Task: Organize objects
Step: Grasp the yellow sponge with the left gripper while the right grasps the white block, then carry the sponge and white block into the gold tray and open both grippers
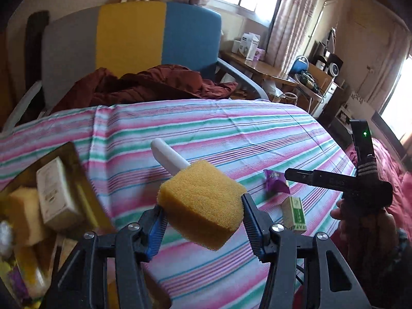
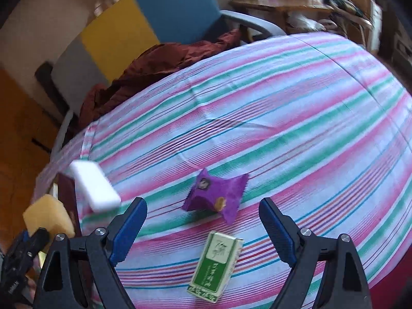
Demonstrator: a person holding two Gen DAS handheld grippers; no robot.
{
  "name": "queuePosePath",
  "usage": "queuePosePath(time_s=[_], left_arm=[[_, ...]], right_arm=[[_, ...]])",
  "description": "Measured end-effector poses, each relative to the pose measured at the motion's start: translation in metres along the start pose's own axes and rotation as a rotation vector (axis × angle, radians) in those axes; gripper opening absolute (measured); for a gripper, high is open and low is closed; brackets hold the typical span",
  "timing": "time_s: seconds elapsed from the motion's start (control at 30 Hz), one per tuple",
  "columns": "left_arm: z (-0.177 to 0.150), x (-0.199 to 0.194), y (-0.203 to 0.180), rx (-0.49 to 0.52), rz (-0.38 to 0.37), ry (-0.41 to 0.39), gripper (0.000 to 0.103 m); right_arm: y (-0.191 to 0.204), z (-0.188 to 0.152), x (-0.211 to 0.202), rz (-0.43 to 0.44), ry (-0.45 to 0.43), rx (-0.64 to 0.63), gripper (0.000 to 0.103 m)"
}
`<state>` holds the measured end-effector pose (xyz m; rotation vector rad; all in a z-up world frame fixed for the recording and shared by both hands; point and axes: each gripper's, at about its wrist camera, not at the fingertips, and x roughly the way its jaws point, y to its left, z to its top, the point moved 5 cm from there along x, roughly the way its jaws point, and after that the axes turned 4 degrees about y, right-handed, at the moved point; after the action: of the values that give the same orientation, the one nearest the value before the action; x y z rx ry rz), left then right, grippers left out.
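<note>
A: What is nearest in the left wrist view?

B: The left gripper, pointing down at the bed. Its jaws are partly closed and press both sides of a yellow sponge. A white handle sticks out of the sponge, up and away from the fingers.

A: Is the sponge touching the bed?

B: No, it is lifted clear of the striped sheet.

A: And beside that gripper?

B: To its left, close by, sits a tray holding a cream box and another sponge (this side is blurred). To its right, a person's hand holds the right gripper's black body.

A: What does the right wrist view show?

B: The right gripper, jaws wide apart and holding nothing. A green box lies on the sheet between and just below the fingertips, touching neither. Just beyond the tips lies a purple packet.

A: Farther off?

B: Past the bed's far edge, a dark red cloth is heaped on a grey, yellow and blue chair.
</note>
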<state>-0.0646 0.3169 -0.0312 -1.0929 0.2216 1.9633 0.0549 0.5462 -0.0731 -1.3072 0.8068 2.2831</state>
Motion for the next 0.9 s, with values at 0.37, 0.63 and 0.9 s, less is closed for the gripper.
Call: queuePosePath(time_s=[0.37, 0.63, 0.9], left_arm=[[-0.050, -0.027, 0.035, -0.079, -0.022, 0.000, 0.056], [-0.067, -0.054, 0.059, -0.153, -0.032, -0.028, 0.056], [-0.074, -0.067, 0.081, -0.208, -0.006, -0.047, 0.056]], right_arm=[[0.115, -0.002, 0.034, 0.022, 0.061, -0.312, 0.090], [0.196, -0.005, 0.100, 0.029, 0.154, -0.515, 0.090], [0.192, -0.021, 0.118, 0.004, 0.202, -0.545, 0.058]])
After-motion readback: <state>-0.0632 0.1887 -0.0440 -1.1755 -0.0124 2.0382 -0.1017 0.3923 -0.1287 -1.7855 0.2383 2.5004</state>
